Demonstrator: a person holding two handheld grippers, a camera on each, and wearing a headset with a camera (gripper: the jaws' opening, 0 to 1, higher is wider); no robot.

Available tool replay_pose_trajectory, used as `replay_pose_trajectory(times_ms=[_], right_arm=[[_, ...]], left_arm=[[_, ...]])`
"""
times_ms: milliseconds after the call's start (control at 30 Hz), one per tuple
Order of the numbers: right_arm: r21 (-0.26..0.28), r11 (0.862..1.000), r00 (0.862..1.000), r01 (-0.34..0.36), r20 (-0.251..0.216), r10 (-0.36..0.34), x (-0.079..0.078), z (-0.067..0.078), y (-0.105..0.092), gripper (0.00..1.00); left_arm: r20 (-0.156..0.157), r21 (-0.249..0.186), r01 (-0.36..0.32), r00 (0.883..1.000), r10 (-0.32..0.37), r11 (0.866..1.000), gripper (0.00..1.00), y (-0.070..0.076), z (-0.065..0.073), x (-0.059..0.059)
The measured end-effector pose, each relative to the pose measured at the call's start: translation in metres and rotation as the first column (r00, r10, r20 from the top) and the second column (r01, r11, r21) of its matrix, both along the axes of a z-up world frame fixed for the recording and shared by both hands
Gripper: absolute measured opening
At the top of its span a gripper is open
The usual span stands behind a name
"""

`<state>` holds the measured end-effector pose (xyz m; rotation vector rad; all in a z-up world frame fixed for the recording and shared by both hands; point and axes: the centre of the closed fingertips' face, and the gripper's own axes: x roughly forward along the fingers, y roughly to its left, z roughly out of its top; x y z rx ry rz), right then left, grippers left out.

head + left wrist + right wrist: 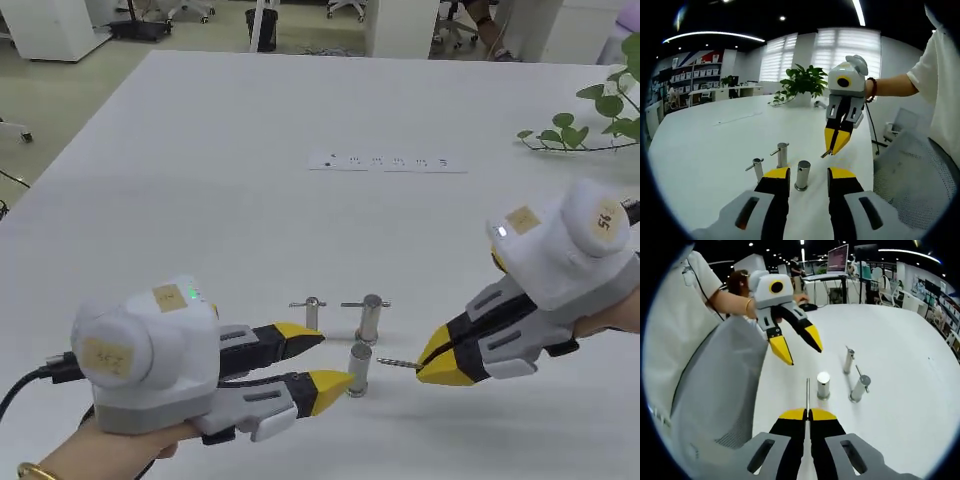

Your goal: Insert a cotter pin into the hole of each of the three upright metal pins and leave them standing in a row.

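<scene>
Three upright metal pins stand on the white table. The two far pins each carry a cotter pin through the top. The near pin has none. My left gripper is open, its yellow tips just left of the near pin, which sits a little ahead of the gap between them. My right gripper is shut on a cotter pin, whose tip points at the near pin from the right, a short gap away.
A strip of paper with small marks lies further back on the table. A green plant reaches in at the right edge. Chairs and a bin stand on the floor beyond the table's far edge.
</scene>
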<state>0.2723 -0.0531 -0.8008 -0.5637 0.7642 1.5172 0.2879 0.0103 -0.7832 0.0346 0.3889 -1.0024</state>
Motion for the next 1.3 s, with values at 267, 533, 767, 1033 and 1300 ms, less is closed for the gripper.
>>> replay_pose_trajectory(times_ms=[267,533,767,1033,1300], right_arm=[[-0.027,1.0,1.0,-0.008,0.005,0.008,0.009,-0.012,-0.002,0.03],[-0.036,0.999,1.0,-0.025,-0.001,0.025,0.014,-0.018,0.001,0.03],[-0.041,0.999,0.999,-0.036,0.002,0.036,0.018,-0.019,0.002,0.03],[-0.044,0.998,0.999,-0.049,0.008,0.049,0.018,-0.018,0.004,0.03],[-0.044,0.997,0.998,-0.066,0.021,0.067,0.018,-0.018,0.011,0.03]], left_arm=[[-0.013,0.045,0.005,1.0,-0.004,0.999,0.28,-0.009,-0.016,0.007],[-0.021,0.061,0.003,1.0,-0.001,0.998,0.23,-0.015,-0.026,0.013],[-0.031,0.06,0.014,0.999,-0.012,0.998,0.21,-0.022,-0.031,0.015],[-0.032,0.064,0.028,0.999,-0.026,0.998,0.15,-0.027,-0.035,0.016],[-0.043,0.064,0.022,0.999,-0.019,0.998,0.12,-0.024,-0.037,0.017]])
